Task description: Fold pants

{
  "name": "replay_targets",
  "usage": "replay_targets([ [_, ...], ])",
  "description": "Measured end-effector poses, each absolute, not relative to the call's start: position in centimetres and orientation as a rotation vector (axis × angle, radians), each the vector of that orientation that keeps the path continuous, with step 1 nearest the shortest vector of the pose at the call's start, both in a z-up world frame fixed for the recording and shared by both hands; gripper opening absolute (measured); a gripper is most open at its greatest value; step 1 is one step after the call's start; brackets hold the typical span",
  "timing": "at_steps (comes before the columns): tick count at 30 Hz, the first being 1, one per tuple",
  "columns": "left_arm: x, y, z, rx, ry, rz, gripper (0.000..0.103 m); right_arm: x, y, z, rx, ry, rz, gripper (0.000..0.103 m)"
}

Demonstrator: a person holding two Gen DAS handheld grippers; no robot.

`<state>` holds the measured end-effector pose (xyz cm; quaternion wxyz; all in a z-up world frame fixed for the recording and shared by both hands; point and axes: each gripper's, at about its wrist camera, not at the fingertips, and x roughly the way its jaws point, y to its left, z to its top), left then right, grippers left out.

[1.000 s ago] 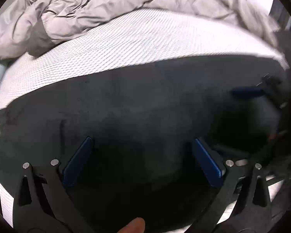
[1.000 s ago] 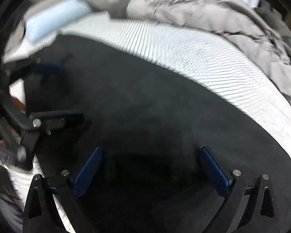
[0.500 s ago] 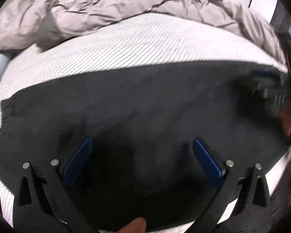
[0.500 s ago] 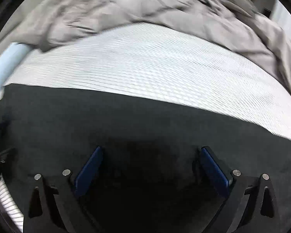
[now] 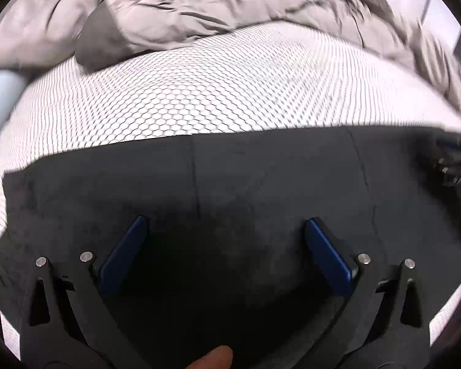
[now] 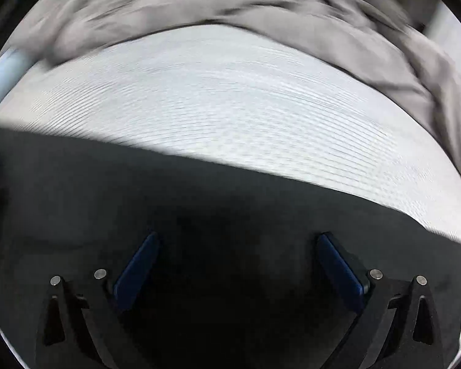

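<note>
Dark grey pants [image 5: 261, 178] lie flat across a white honeycomb-patterned mattress [image 5: 199, 98], running left to right. In the left wrist view their left end sits at the frame's left, and two seams cross the cloth. My left gripper [image 5: 224, 224] hovers over the pants, open, blue pads wide apart with nothing between them. At the far right edge of that view the other gripper shows, dark and blurred. In the right wrist view the pants [image 6: 138, 190] fill the lower half. My right gripper [image 6: 236, 240] is open above them, holding nothing.
A crumpled grey-beige duvet [image 5: 199, 9] is heaped along the far side of the mattress [image 6: 230, 98], seen blurred as the duvet [image 6: 230, 3] in the right wrist view. A pale blue pillow [image 5: 0, 92] lies at the far left. A fingertip [image 5: 215, 358] shows at the bottom edge.
Both grippers have drawn back and turned toward the far side of the bed, so more white mattress shows. The right gripper has swung away from the left one. Both stay open.
</note>
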<state>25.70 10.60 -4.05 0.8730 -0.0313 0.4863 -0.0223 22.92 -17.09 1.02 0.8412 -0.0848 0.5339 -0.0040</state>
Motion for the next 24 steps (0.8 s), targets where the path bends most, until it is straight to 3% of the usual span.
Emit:
replay_targets([
  [7, 28.7, 5.3, -3.8, -0.01, 1.022, -0.111, 0.102, 22.4, -13.2, 2.8, -0.067, 1.099, 0.218, 0.102],
  [12, 30.0, 4.4, -5.0, 0.053, 1.02, -0.016, 0.103, 20.9, -7.3, 0.9, -0.206, 1.112, 0.275, 0.102],
  [18, 29.0, 9.9, -4.8, -0.044, 1.015, 0.124, 0.103, 21.6, -10.0, 1.5, -0.316, 1.121, 0.187, 0.103],
  [24, 29.0, 6.6, -4.0, -0.064, 1.029, -0.03, 0.102, 21.6, -12.5, 2.8, -0.123, 1.118, 0.127, 0.102],
])
